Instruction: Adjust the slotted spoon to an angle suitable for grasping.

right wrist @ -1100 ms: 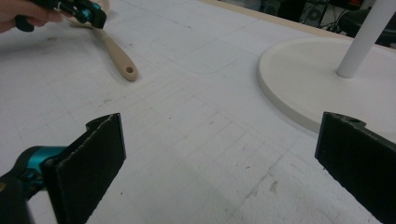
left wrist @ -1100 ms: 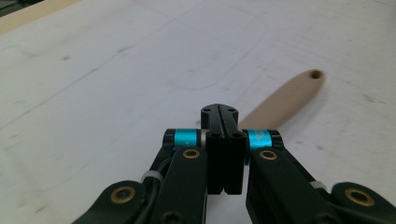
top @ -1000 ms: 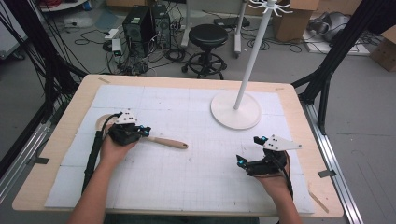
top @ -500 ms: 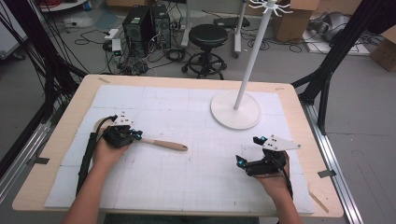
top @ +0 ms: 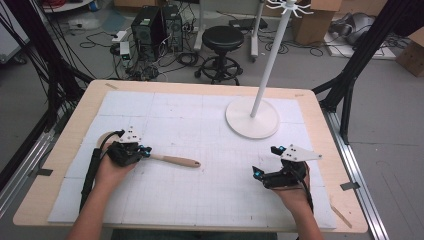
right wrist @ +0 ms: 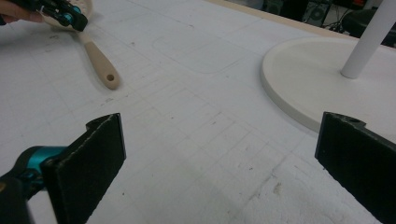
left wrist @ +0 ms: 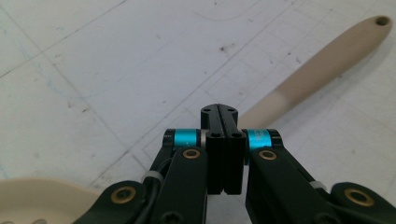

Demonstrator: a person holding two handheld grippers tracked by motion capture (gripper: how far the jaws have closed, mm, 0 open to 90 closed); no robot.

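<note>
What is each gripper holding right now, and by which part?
The left gripper is shut on the wooden spoon at its neck, beside the bowl. The right gripper is open, holding nothing.

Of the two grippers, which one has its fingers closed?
The left gripper, over the neck of the wooden spoon: its fingers meet with no gap. The right gripper has fingers spread wide over bare table, holding nothing.
</note>
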